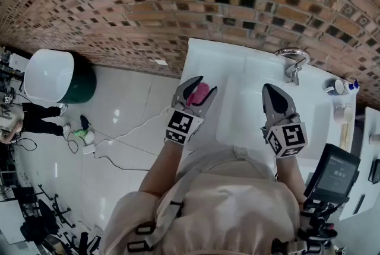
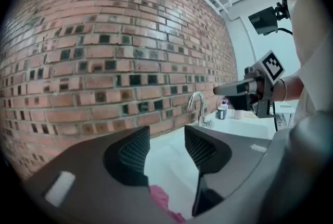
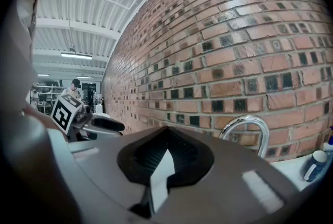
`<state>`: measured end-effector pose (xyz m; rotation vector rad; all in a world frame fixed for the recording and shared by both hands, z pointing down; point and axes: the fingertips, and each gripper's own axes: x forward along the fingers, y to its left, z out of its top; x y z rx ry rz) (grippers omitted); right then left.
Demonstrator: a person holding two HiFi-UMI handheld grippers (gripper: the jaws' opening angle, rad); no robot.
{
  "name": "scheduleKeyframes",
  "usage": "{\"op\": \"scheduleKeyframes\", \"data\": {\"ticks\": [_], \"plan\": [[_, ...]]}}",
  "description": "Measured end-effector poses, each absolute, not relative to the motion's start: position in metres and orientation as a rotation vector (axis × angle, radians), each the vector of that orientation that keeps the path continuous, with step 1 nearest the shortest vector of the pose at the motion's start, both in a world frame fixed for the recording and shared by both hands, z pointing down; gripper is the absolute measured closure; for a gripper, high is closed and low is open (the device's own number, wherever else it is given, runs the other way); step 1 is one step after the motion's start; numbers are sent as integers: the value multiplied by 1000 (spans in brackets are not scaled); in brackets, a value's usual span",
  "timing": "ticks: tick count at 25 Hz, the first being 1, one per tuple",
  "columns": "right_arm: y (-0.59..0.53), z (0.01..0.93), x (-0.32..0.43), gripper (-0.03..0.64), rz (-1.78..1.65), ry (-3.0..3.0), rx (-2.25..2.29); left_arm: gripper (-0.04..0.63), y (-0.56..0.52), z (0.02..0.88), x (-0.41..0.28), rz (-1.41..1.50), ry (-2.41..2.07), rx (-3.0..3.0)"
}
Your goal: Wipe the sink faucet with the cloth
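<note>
The chrome faucet (image 1: 292,63) stands at the back of the white sink (image 1: 237,123), against the brick wall. My left gripper (image 1: 196,92) hovers over the sink's left edge, shut on a pink cloth (image 1: 200,93) bunched deep between its jaws. In the left gripper view the fingertips stand apart, the cloth (image 2: 162,200) sits low near their base, and the faucet (image 2: 198,107) lies ahead to the right. My right gripper (image 1: 272,93) hangs over the basin in front of the faucet, shut and holding nothing. In the right gripper view the faucet (image 3: 248,126) arches just right of the jaws.
A small bottle and a cup (image 1: 339,86) sit on the sink's right rim. A device with a screen (image 1: 335,172) stands at the lower right. On the floor to the left are a white bin (image 1: 50,75) and cables (image 1: 113,147).
</note>
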<state>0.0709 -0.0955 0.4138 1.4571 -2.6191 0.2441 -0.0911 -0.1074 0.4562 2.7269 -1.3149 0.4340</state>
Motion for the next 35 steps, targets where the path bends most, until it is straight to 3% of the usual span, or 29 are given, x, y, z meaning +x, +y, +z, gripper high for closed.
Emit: {"op": "scheduleKeyframes", "data": {"ticks": [3,9,24,29,35], "plan": [[-96,416,66,630,245,-2617,1440,366,-96,496,-109,554,-1282,2614],[-100,424,59,629,266,-2611,1414,321,-82,570,-127,780,-1201,2457],[-104,442,53,630,306,-2580,1381,321,-82,697,-144,1164,-998,2178],[-109,449,58,630,334,-2569,1389,353,-83,703,-138,1203,-962,2177],[-110,452,57,630,346,-2578,1387,489,-83,703,-139,1134,-951,2152]]}}
